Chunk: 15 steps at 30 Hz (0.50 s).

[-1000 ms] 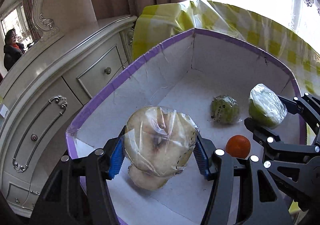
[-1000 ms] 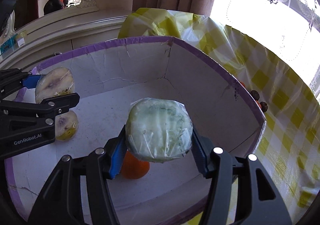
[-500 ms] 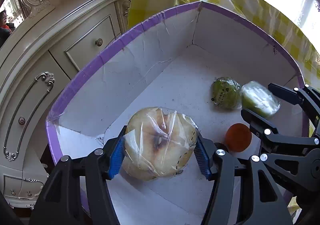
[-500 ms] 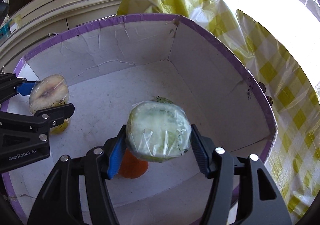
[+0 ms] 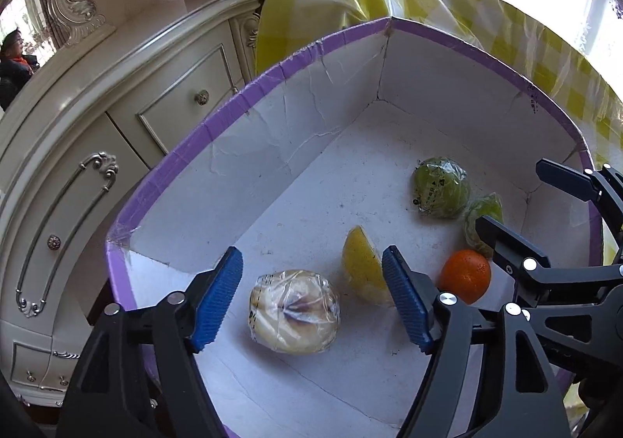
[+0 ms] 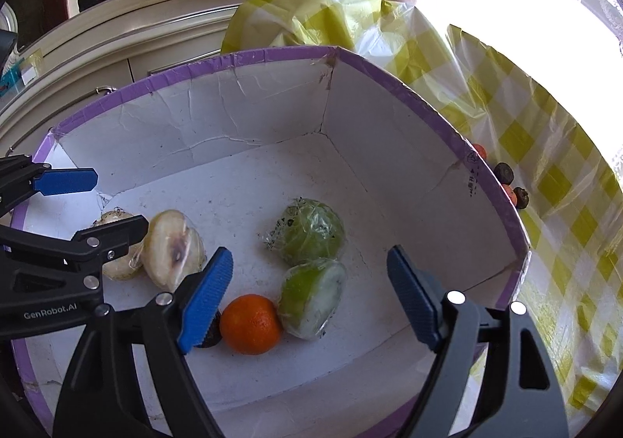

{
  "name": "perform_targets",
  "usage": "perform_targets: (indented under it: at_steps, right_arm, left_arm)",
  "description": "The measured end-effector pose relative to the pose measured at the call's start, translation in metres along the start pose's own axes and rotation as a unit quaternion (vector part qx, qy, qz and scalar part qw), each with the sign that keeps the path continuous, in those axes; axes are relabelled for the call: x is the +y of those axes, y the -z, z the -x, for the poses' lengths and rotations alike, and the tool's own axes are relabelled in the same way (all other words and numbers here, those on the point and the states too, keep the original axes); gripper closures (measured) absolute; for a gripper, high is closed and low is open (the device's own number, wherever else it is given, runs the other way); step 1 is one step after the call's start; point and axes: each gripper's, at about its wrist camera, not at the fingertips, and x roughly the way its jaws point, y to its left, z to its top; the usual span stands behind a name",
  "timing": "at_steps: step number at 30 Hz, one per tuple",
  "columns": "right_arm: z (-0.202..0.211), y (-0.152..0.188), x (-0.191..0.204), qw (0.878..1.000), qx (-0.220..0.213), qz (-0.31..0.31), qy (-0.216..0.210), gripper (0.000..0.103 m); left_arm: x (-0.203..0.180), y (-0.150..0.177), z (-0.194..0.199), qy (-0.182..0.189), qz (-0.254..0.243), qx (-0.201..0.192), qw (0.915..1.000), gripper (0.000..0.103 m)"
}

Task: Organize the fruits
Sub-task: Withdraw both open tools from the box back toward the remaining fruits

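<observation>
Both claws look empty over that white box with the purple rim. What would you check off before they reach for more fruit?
1. Left gripper open and empty: ok.
2. Right gripper open and empty: ok.
3. Plastic-wrapped pale yellow apple half lying on the floor of the white cardboard box with purple rim: ok.
4. Plastic-wrapped green fruit half settled in the box, leaning on the small orange mandarin: ok.
5. Fruit left outside: not ok; small dark and orange fruits sit on the yellow checked tablecloth.
6. Whether those fruits are within reach: cannot tell.
</observation>
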Motion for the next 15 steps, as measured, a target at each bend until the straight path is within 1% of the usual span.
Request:
perform_targets:
  at_steps: [2, 4, 5, 7, 9, 10, 11, 13, 15]
  right_arm:
    - [0.005, 0.003, -0.002, 1.0, -0.023, -0.004, -0.008, 0.021]
    - [0.01, 0.005, -0.005, 0.999, -0.048, -0.01, -0.023, 0.019]
    - [0.014, 0.007, -0.007, 0.997, -0.063, -0.015, -0.03, 0.014]
    - [0.018, 0.009, -0.01, 0.995, -0.083, -0.029, -0.045, 0.01]
    - [0.02, 0.01, -0.013, 0.993, -0.091, -0.042, -0.055, 0.009]
    - [0.022, 0.011, -0.014, 0.993, -0.097, -0.045, -0.056, 0.009]
    - [0.026, 0.012, -0.015, 0.991, -0.109, -0.048, -0.057, 0.009]
    - [0.04, 0.017, -0.019, 0.986, -0.145, -0.054, -0.066, 0.009]
    - [0.063, 0.025, -0.028, 0.975, -0.202, -0.063, -0.066, 0.009]
  left_arm:
    - [-0.002, 0.002, 0.012, -0.036, 0.003, -0.039, 0.9986, 0.018]
    - [-0.011, 0.003, 0.024, -0.081, -0.009, -0.082, 0.9933, 0.017]
    - [-0.015, 0.004, 0.03, -0.106, -0.013, -0.101, 0.9892, 0.017]
    - [-0.021, 0.002, 0.043, -0.154, -0.011, -0.138, 0.9783, 0.016]
    - [-0.023, -0.005, 0.055, -0.181, -0.005, -0.161, 0.9701, 0.014]
    - [-0.022, -0.009, 0.063, -0.187, 0.009, -0.169, 0.9675, 0.014]
    - [-0.02, -0.013, 0.073, -0.181, 0.027, -0.182, 0.966, 0.014]
    - [-0.019, -0.021, 0.1, -0.146, 0.06, -0.217, 0.9634, 0.014]
    - [-0.024, -0.024, 0.129, -0.1, 0.087, -0.261, 0.9561, 0.014]
